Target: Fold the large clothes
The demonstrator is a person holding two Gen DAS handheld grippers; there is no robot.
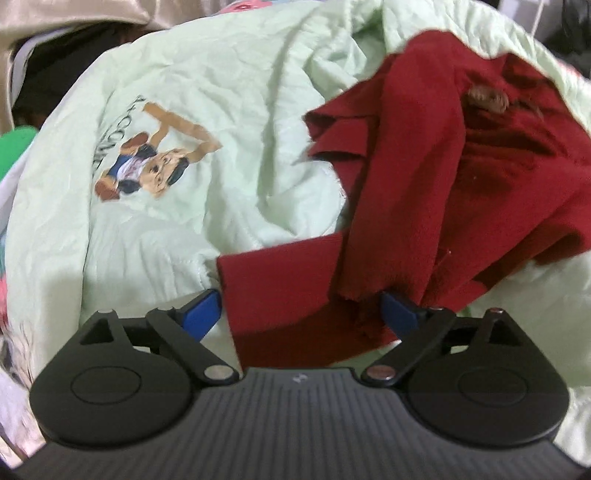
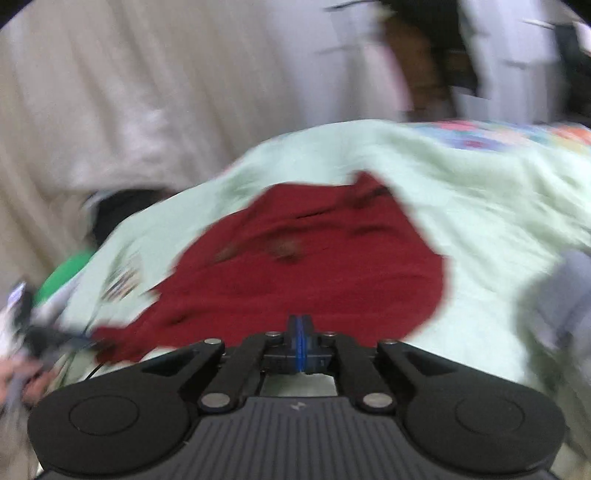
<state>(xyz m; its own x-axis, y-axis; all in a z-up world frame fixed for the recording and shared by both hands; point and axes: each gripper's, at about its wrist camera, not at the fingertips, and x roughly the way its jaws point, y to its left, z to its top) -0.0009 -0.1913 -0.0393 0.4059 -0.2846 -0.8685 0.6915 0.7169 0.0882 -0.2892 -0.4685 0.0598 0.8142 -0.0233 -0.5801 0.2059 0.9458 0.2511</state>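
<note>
Left gripper splayed around red garment edge; right gripper closed, empty.

The red garment is a soft, matt knit cloth with a ribbed band at one edge and frayed threads along another. Under it, the pale green sheet is thin, creased woven cloth, matt, with a printed cartoon figure left of the red garment. Beyond the sheet's far left corner hangs a beige curtain with a satin sheen. The left gripper is matt black plastic with ribbed casing, shiny metal pivot pins and smooth blue fingers.
</note>
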